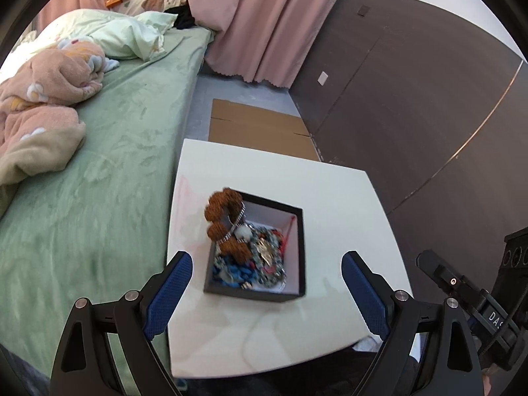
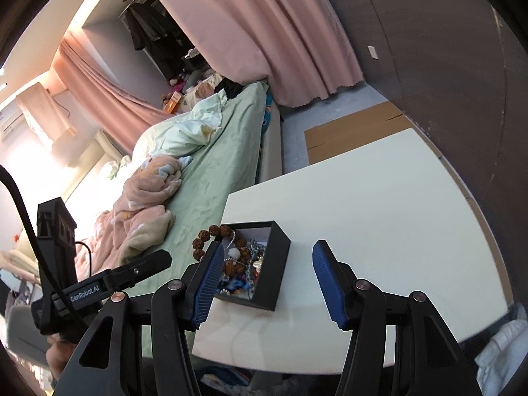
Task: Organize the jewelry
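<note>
Both grippers hung spread and empty just short of the black box (image 1: pixel 254 292): left gripper (image 1: pixel 267 277), right gripper (image 2: pixel 264 275). Jewelry seemed nearly gathered, though the brown bead bracelet (image 1: pixel 224 211) draped over the box's far-left rim, so tucking it inside looked next. Tangled pieces within blurred together; the white table (image 2: pixel 379 198) ran out of view.

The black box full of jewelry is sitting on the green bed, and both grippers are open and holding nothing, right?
Not quite. The black box sits on the white table, beside the green bed, as the left wrist view shows. The rest holds: the left gripper and the right gripper are both open and hold nothing.
</note>
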`<state>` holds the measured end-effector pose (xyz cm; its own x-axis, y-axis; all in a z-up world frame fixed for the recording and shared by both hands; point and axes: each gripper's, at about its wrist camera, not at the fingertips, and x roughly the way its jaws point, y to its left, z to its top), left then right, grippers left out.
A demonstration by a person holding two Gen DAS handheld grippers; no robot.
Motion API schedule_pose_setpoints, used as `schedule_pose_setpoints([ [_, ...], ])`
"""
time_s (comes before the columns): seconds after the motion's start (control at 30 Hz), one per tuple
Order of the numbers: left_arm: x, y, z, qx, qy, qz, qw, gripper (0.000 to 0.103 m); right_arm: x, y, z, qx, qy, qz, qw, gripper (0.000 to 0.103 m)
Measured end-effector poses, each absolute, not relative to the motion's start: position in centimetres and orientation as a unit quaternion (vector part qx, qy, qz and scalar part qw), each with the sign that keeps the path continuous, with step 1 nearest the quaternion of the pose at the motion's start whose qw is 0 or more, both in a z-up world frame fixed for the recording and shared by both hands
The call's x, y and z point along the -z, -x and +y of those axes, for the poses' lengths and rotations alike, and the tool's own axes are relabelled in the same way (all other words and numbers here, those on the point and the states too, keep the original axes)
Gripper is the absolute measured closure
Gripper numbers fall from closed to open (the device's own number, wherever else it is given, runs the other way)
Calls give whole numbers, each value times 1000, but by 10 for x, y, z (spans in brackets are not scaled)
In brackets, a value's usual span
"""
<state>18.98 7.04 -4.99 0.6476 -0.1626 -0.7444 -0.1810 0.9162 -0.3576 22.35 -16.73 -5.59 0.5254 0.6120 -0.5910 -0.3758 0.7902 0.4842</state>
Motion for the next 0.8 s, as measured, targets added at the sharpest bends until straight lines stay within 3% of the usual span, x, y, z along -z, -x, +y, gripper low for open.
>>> schedule_pose_setpoints([
  [0.07,45,-182,65,-3,203,417,886,11,55,-217,-172,-290,-153,395,858,45],
  [0.2,33,-167,55,2,197,408,892,11,50,-202,-181,-290,-157,394,858,26],
  [0.4,19,-144,46,-2,186,397,899,11,38,-179,-187,-297,-154,394,856,23],
  [0.53,8,-128,42,-1,181,388,904,5,29,-163,-191,-290,-144,395,859,7],
  [0.67,-6,-109,41,4,181,371,911,1,19,-147,-194,-273,-122,399,867,0],
  [0.8,-13,-90,39,12,182,362,914,1,10,-129,-198,-262,-110,398,872,0],
])
